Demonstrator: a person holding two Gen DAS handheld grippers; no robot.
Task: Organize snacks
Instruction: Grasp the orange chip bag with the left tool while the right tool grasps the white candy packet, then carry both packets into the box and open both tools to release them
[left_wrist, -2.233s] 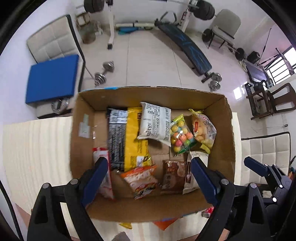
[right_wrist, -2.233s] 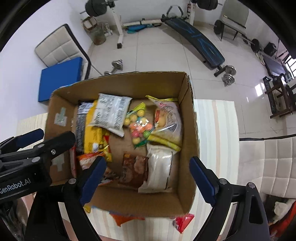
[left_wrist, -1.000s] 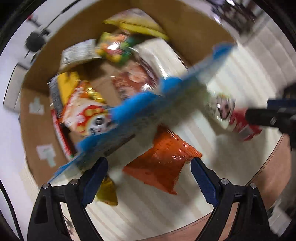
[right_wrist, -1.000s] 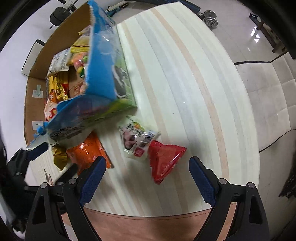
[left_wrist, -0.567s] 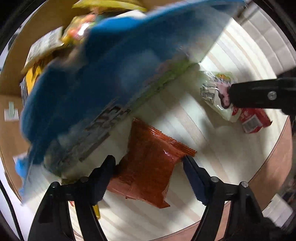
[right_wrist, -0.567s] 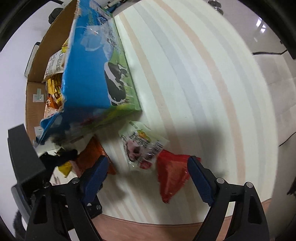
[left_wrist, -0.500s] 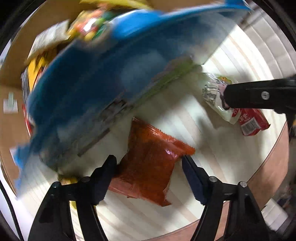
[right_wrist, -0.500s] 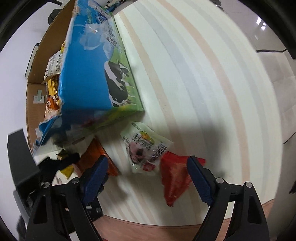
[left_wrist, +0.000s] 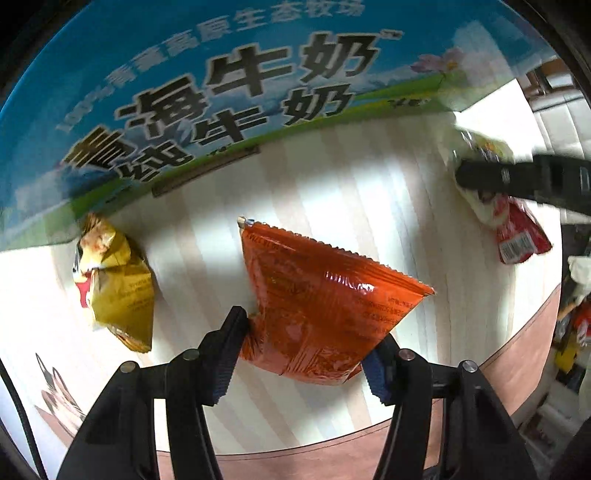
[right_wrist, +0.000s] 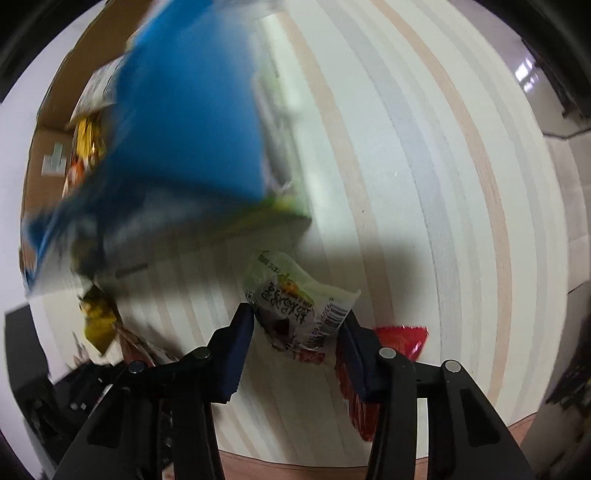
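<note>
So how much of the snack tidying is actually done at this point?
Partly. Several packets already lie inside the cardboard box. In hand: the left gripper has just closed on the orange packet, and the right gripper on the white packet, both not yet lifted off the striped table. Left over: the yellow packet and the red packet.

Both pointing down; left gripper jaws just closed onto the orange snack packet, right gripper clamped on the white-green packet.
</note>
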